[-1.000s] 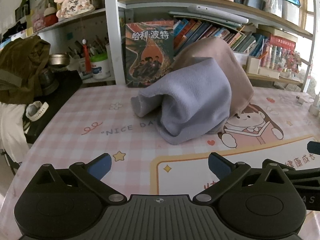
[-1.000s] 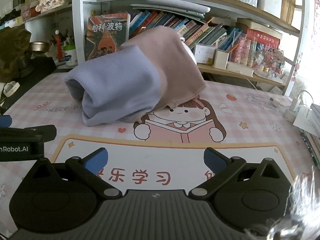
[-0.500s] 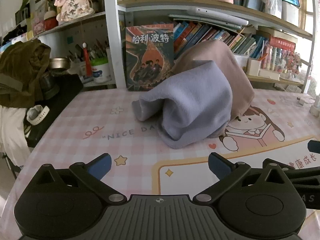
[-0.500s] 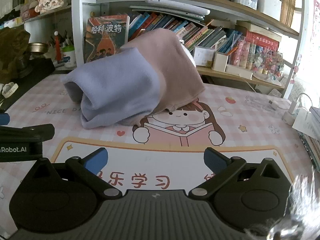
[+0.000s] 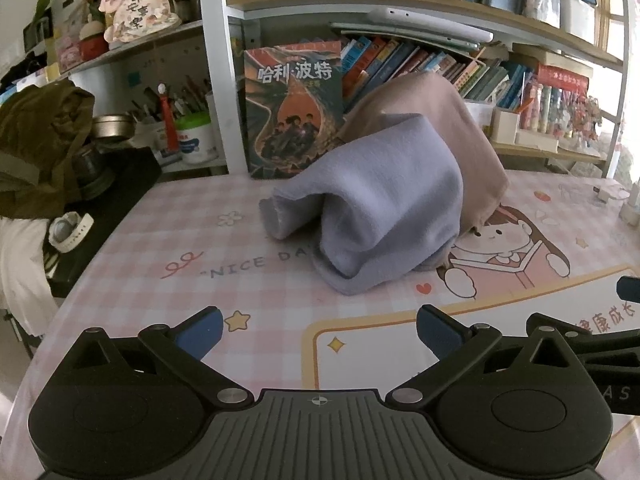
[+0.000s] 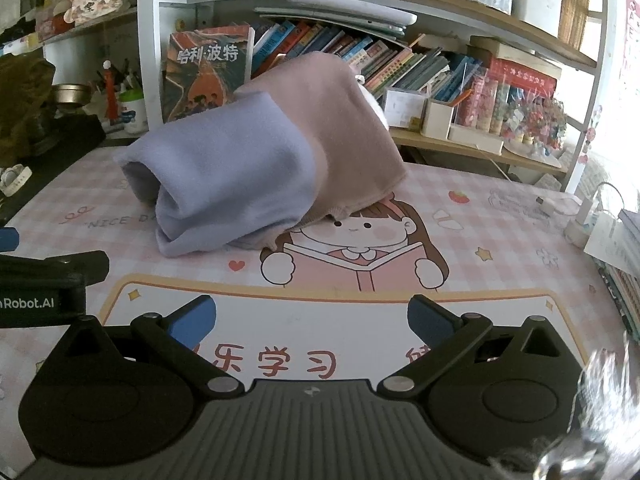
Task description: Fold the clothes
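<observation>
Lavender garment [image 5: 384, 200] and beige garment [image 5: 452, 128] lie heaped mid-tabletop [image 5: 168, 240], touching — lavender draped over the front. Left gripper [image 5: 318, 330] and right gripper [image 6: 312, 318] hover near, both released, jaws spread, grasping nothing.

Daylight enters from the right in both views. In the right wrist view, the far right edge is washed out to near white, and a blurred, glinting smear covers the lower right corner. The bench [image 6: 500, 240] is evenly and softly lit. The cloth [image 5: 384, 208] casts only a faint shadow along its base. The left side of the left wrist view is darker. The fisheye lenses bend the shelf [image 5: 420, 8] into a curve, and the corners fade to black. The centre is sharp; the edges soften slightly.
</observation>
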Available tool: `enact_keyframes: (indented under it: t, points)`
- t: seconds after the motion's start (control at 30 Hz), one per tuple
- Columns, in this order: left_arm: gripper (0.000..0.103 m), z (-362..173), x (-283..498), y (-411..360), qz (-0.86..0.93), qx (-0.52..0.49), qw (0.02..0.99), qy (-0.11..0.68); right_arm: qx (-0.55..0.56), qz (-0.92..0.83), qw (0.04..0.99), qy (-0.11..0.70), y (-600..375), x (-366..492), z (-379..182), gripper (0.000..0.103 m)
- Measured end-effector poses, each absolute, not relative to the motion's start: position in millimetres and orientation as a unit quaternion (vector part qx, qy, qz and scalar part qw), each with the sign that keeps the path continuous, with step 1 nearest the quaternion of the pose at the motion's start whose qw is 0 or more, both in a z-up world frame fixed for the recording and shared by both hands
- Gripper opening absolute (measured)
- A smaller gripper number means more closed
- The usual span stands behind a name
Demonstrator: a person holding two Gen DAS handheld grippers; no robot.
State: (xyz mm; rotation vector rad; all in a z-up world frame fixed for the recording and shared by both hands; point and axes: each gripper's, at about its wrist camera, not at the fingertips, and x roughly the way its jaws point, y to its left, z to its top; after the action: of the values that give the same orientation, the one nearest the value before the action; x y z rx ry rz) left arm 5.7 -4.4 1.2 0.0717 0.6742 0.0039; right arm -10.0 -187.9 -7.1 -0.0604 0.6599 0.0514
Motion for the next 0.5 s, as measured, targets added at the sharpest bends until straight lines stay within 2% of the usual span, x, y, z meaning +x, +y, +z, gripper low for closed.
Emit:
enact_keyframes:
  t: [0.5]
  points:
    - [0.103, -1.0, 7.1, -1.0, 0.002, 0.034, 0.942, 0.334, -0.030, 0.027, 0.944, 0.327, -186.2, -8.7, -9.6, 0.103]
